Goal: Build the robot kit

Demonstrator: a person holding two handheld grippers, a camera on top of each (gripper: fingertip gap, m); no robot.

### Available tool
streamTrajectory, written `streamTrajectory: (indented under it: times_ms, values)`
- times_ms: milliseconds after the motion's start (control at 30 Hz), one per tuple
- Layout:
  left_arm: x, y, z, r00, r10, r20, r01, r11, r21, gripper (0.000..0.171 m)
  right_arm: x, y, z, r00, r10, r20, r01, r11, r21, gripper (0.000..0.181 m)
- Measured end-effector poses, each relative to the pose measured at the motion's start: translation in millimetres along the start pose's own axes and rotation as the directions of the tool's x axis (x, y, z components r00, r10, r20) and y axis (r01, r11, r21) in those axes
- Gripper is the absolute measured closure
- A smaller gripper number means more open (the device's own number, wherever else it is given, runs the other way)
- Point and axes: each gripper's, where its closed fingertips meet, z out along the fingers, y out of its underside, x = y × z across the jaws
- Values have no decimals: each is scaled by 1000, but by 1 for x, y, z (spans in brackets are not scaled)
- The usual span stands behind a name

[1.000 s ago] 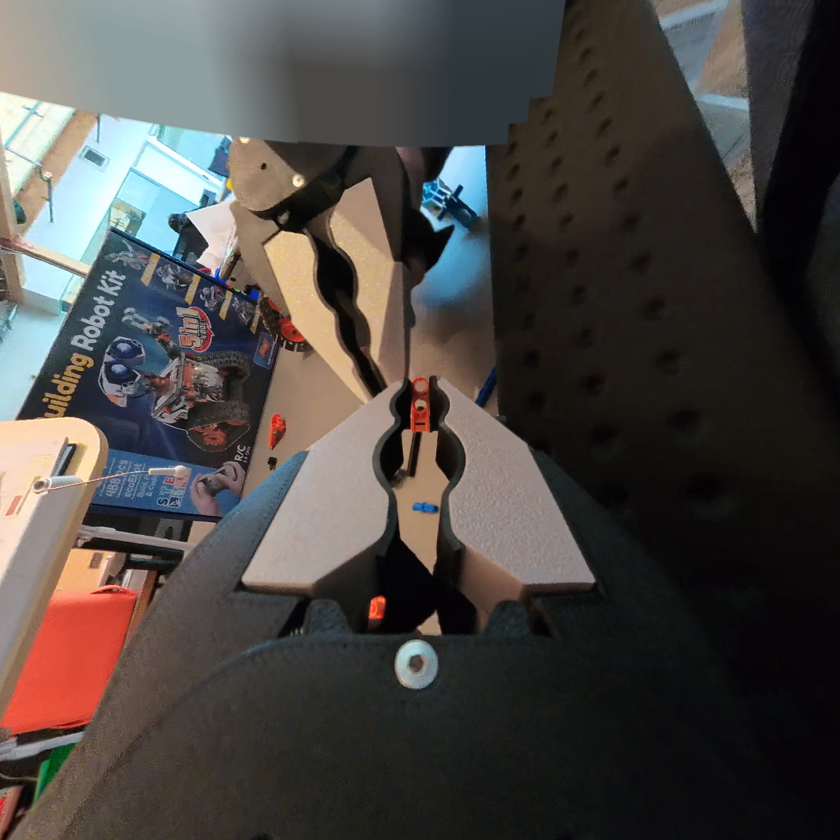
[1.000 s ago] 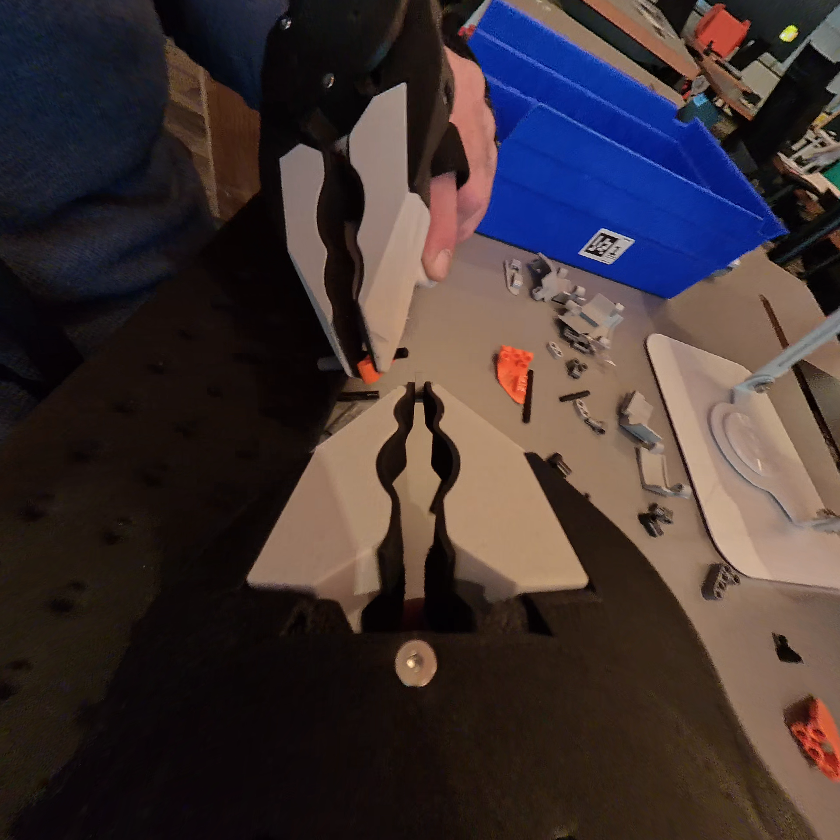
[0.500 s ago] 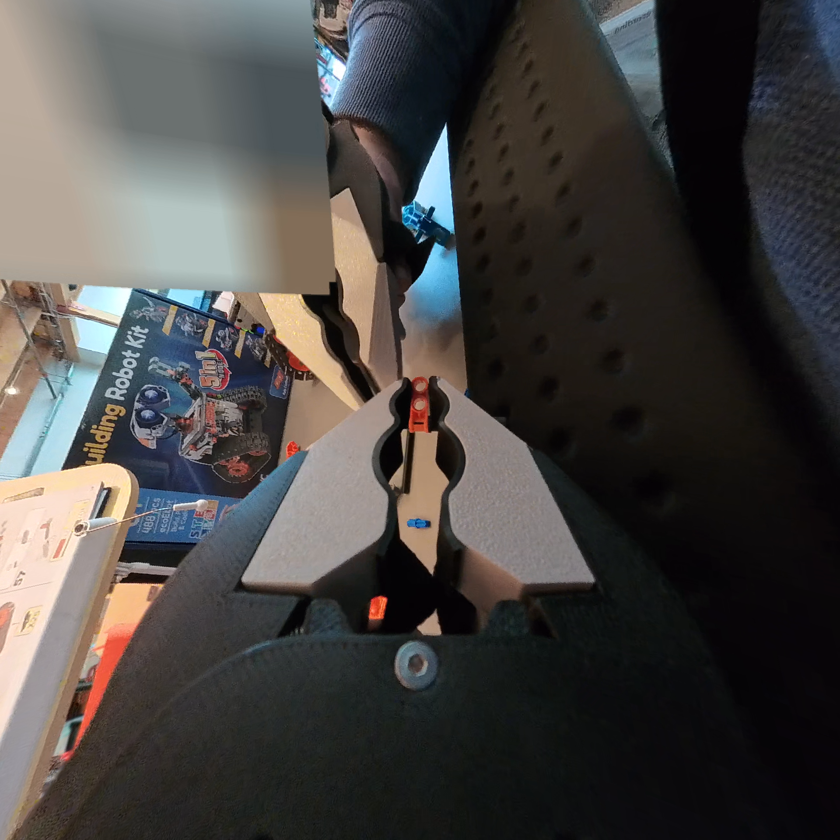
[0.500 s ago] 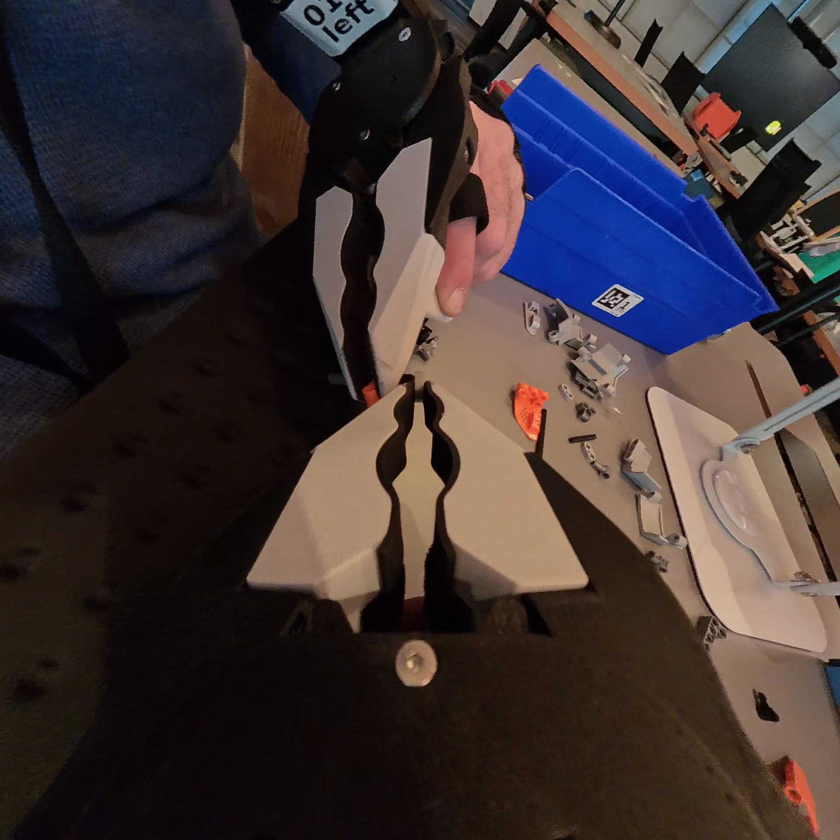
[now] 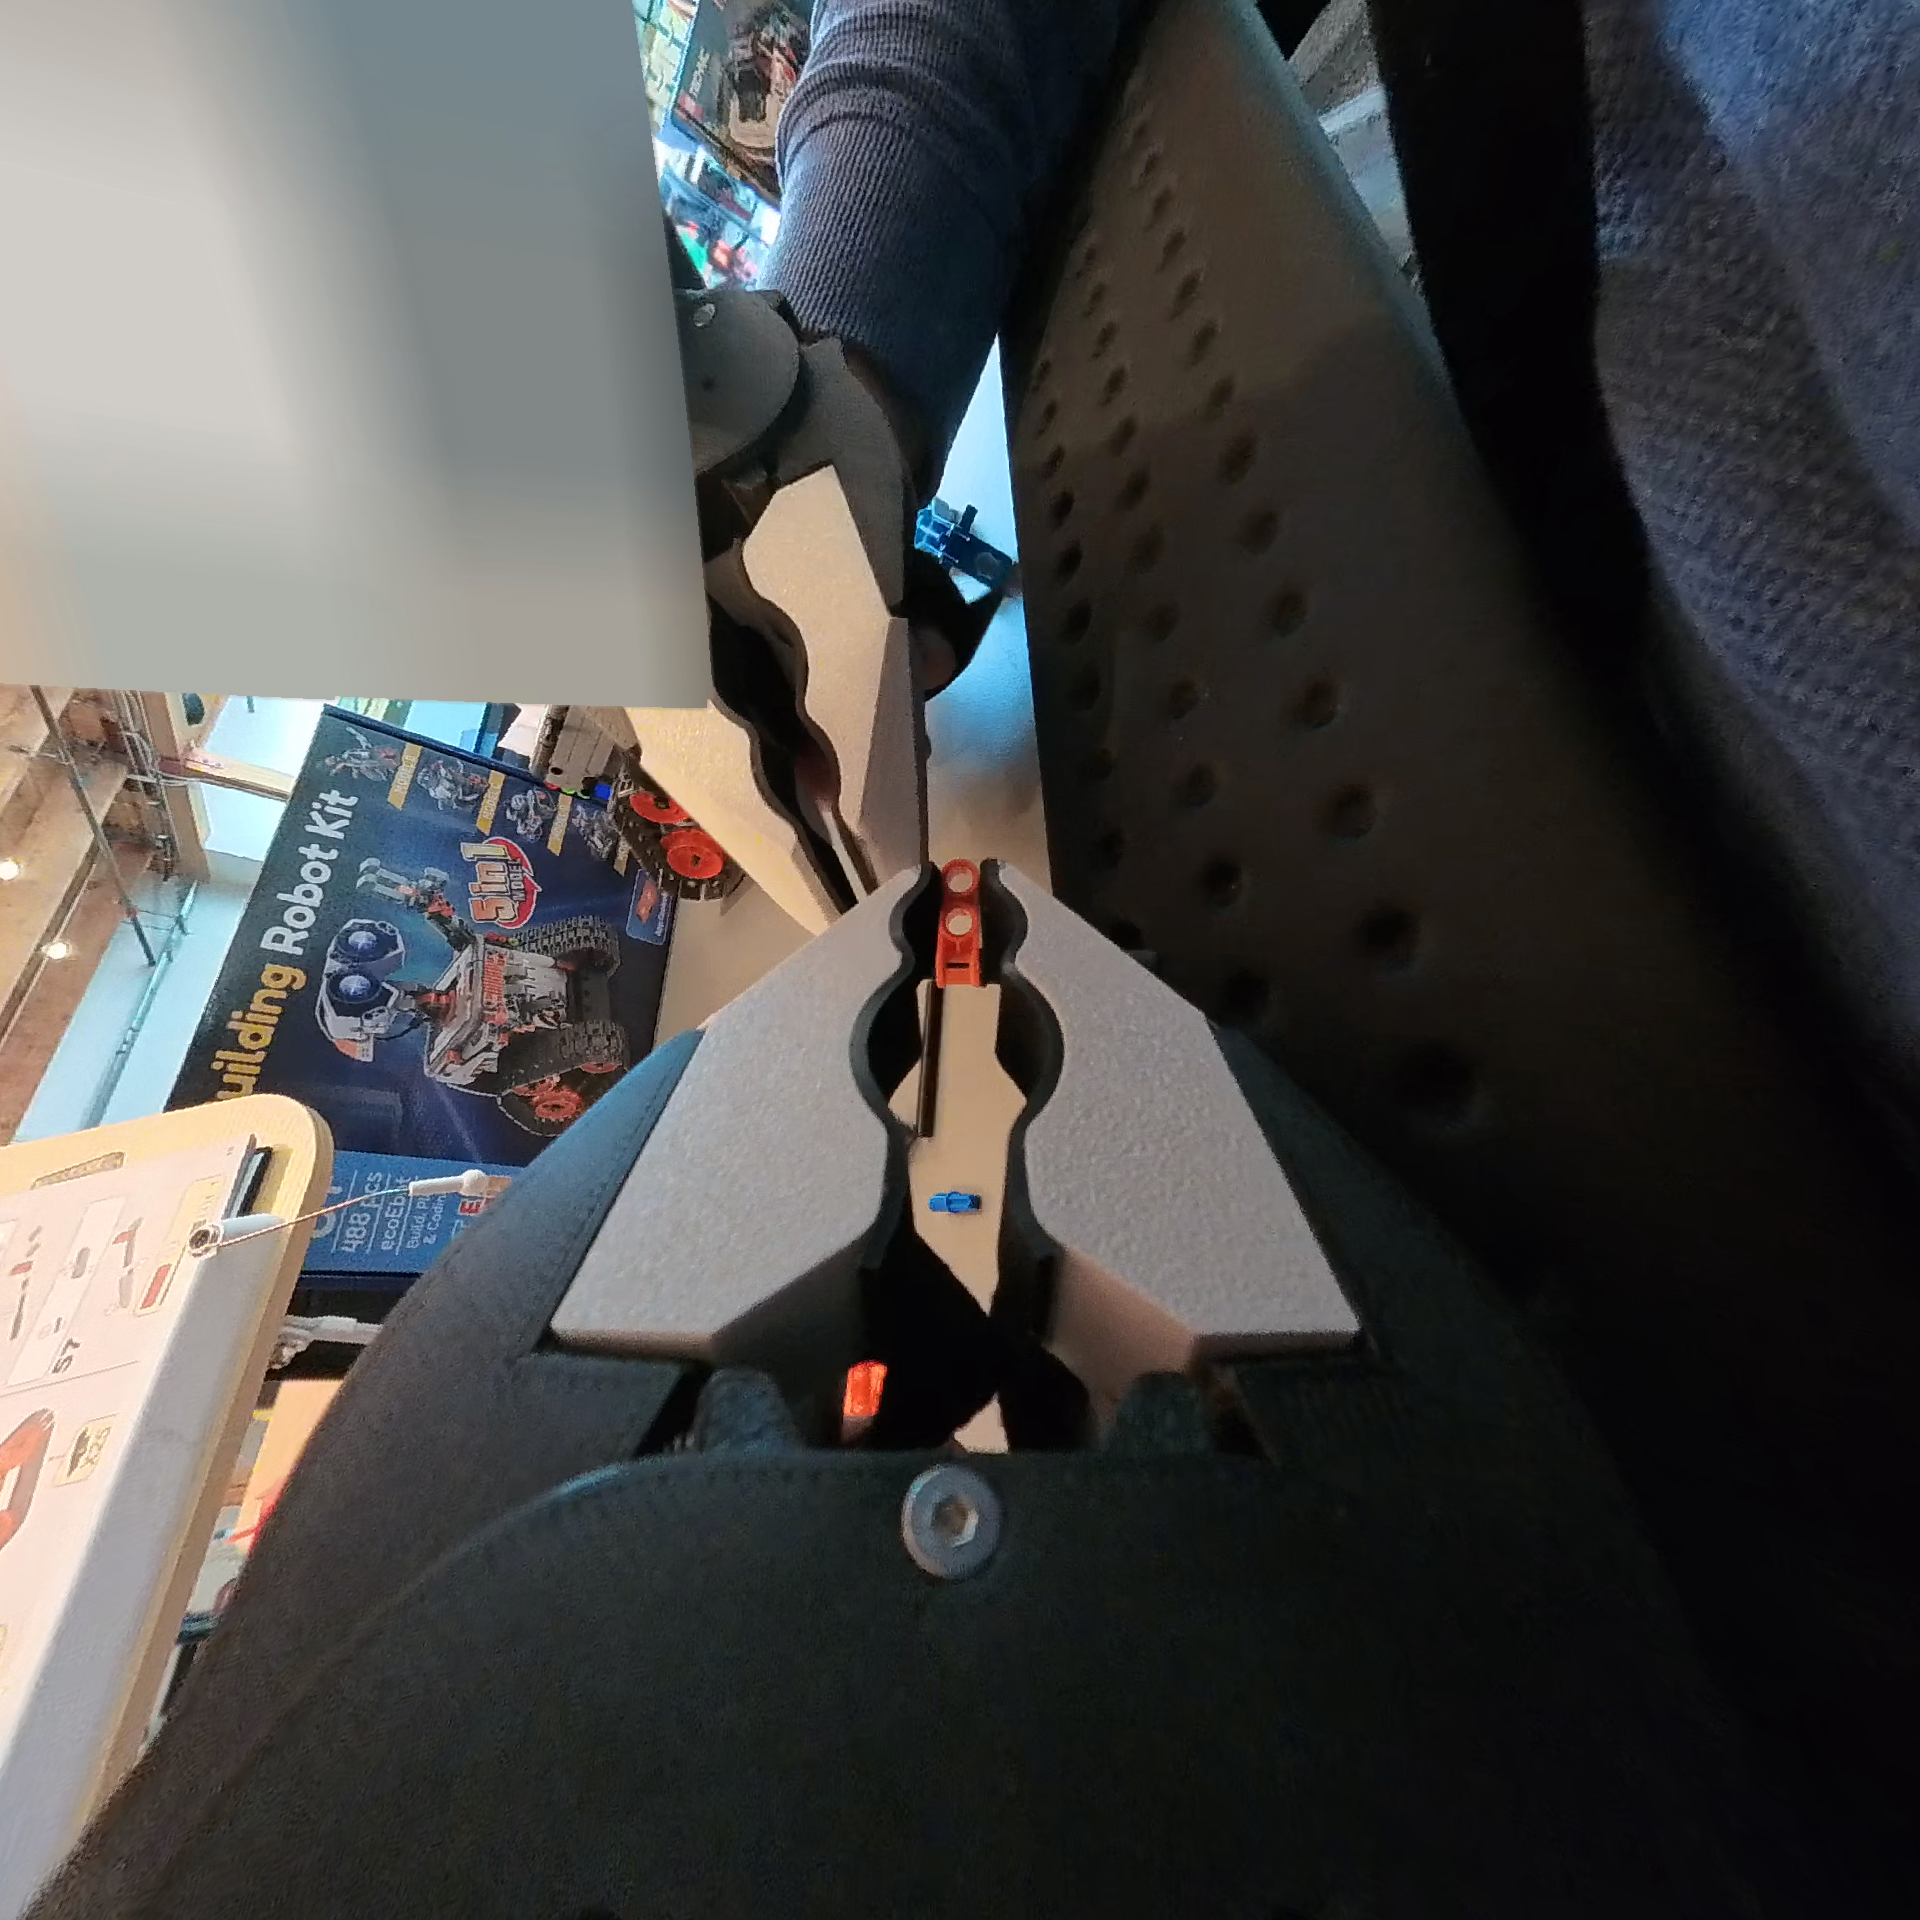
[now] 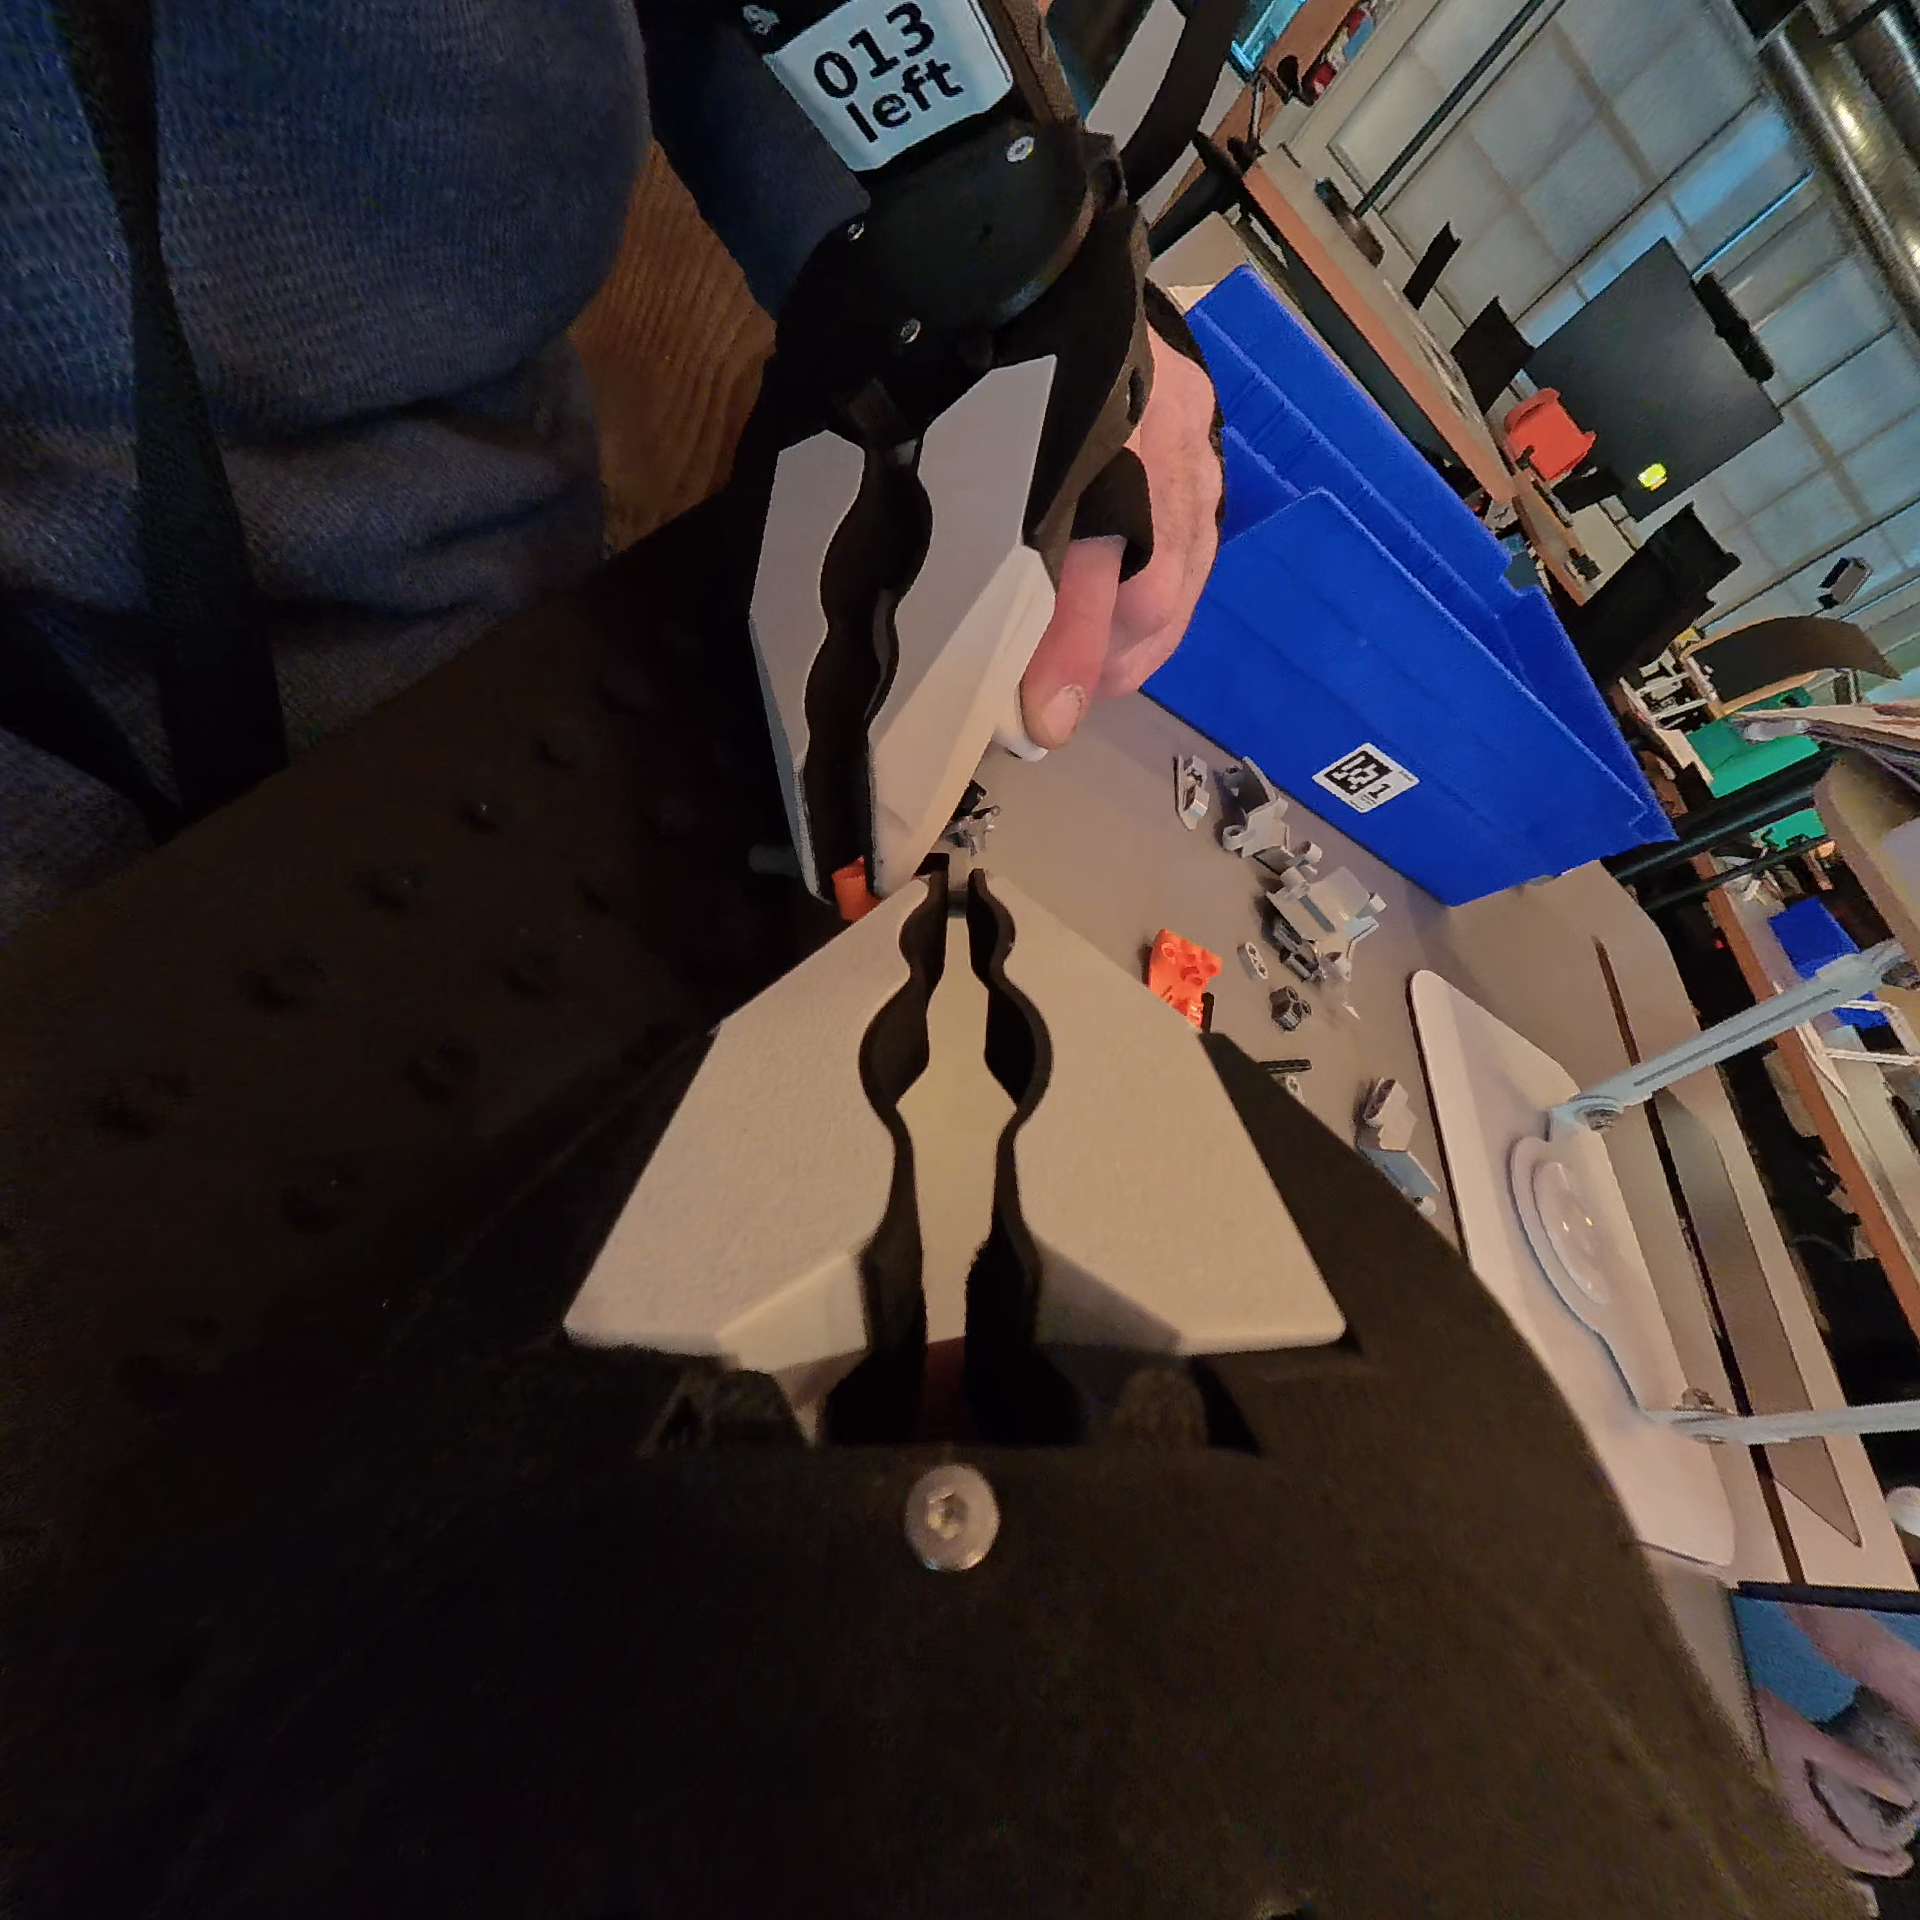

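My left gripper [image 5: 961, 883] is shut on a small orange beam with holes [image 5: 958, 925]. A thin black axle [image 5: 927, 1060] runs from the beam back between the jaws. In the right wrist view the left gripper [image 6: 857, 883] hangs tip-down with the orange beam [image 6: 850, 891] showing at its tips. My right gripper [image 6: 958, 883] is shut, tip to tip with the left one, and a small dark piece [image 6: 940, 862] is barely visible between its tips. The right gripper [image 5: 847, 862] also shows in the left wrist view, just left of the beam.
A black perforated board [image 6: 364, 935] stands on the left of the grey table [image 6: 1091, 831]. Blue bins [image 6: 1403, 644], loose grey parts [image 6: 1309, 904], an orange part [image 6: 1184, 966] and a white tray [image 6: 1475, 1091] lie to the right. A blue pin [image 5: 954, 1202] lies below. A kit box [image 5: 436, 935] stands behind. Only a small space, under 4 cm, lies between the two pairs of fingers.
Both grippers have tilted and lifted together, keeping tips close. The left gripper now shows larger and nearer in the right wrist view. The orange beam stays gripped.
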Motion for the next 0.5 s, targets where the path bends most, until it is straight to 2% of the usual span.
streamTrajectory:
  times_ms: [267,500]
  values:
    - [6,-1,-3,1000,13,-21,-13,1000,9,163,-4,-3,1,998,-64,-8,63,998,-21,180]
    - [4,-4,-3,1000,13,-19,-13,1000,20,164,-5,-4,1,999,-51,2,51,998,-22,180]
